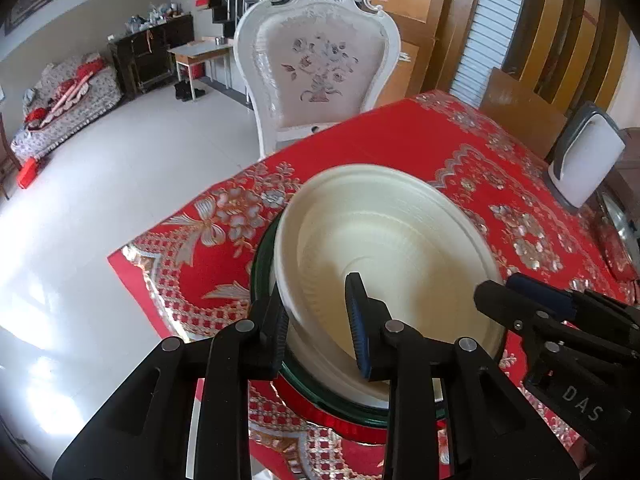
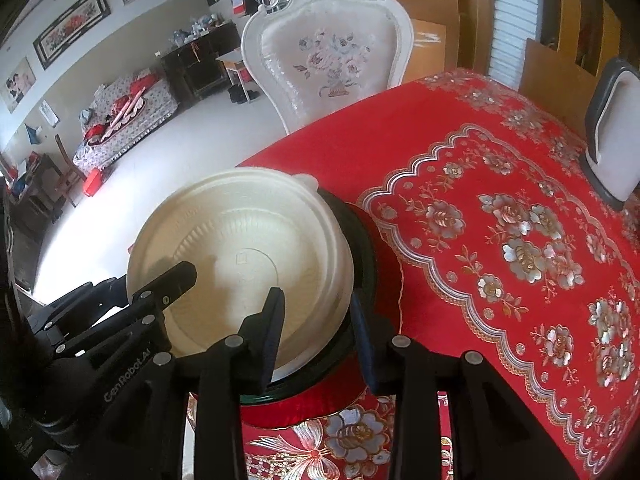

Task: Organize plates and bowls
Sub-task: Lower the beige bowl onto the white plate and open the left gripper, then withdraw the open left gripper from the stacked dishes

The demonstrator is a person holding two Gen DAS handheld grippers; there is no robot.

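Bowls first: a cream-white, ribbed disposable bowl [image 1: 384, 248] sits tilted on a dark green round glass plate [image 1: 262, 256], and there look to be more of the same bowl nested beneath it, their rims stepped along the edge. The whole pile rests near the corner of a table covered with a red cloth patterned in silver and gold flowers [image 2: 520, 240].

Left gripper [image 1: 320, 320], black with blue pads, is clamped on the near rim of the bowl, one finger outside the wall, the other inside the basin, jaws drawn narrow with the bowl wall between them. Right gripper [image 2: 320, 334], same black build, straddles the opposite side of the pile: its inner finger lies over the bowl's inside, its outer one stands beside the green plate's edge. The jaws are a little apart; whether the pads actually press on the rim I cannot tell from here. In the left wrist view the right gripper comes in from the right, its tip at the bowl's rim.

Beyond the table stands a white carved chair with a floral upholstered back [image 1: 316, 64]. A grey-and-white plastic appliance [image 1: 588, 160] sits at the far right edge of the cloth. Pale floor tiles spread out to the left.
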